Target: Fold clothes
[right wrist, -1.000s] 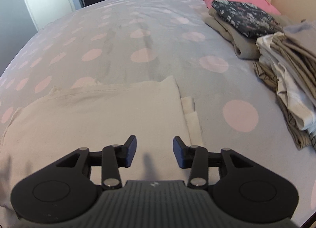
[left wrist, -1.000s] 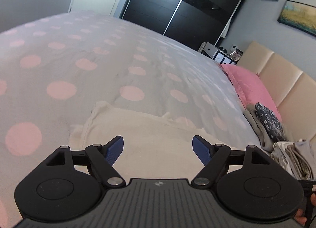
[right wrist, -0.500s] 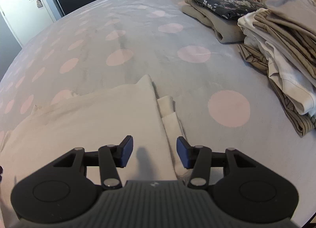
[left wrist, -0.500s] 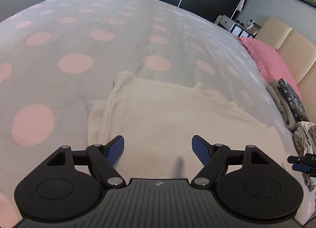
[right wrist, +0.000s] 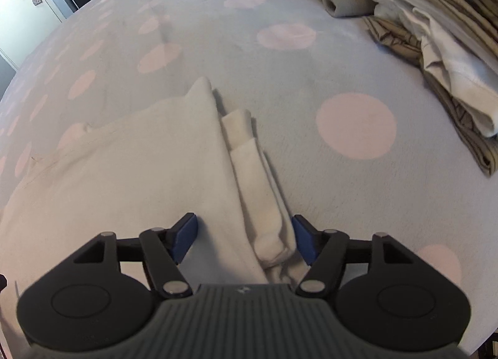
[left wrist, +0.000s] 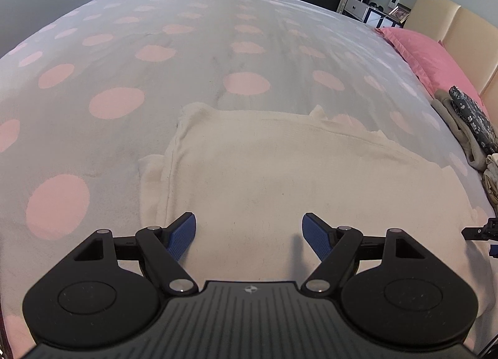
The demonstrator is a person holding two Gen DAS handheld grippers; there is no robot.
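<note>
Garment (left wrist: 280, 172), cream, lies flat on the bed (left wrist: 124, 63), frame centre. Left gripper (left wrist: 249, 236) points steeply down, jaws wide, empty. Right gripper (right wrist: 244, 242), pitched down, jaws opening astride the folded sleeve (right wrist: 258, 184).

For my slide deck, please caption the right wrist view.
Right gripper opening astride cream garment's folded sleeve on dotted bedspread.

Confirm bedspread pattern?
Grey bedspread with pink polka dots; clearest in the left wrist view.
</note>
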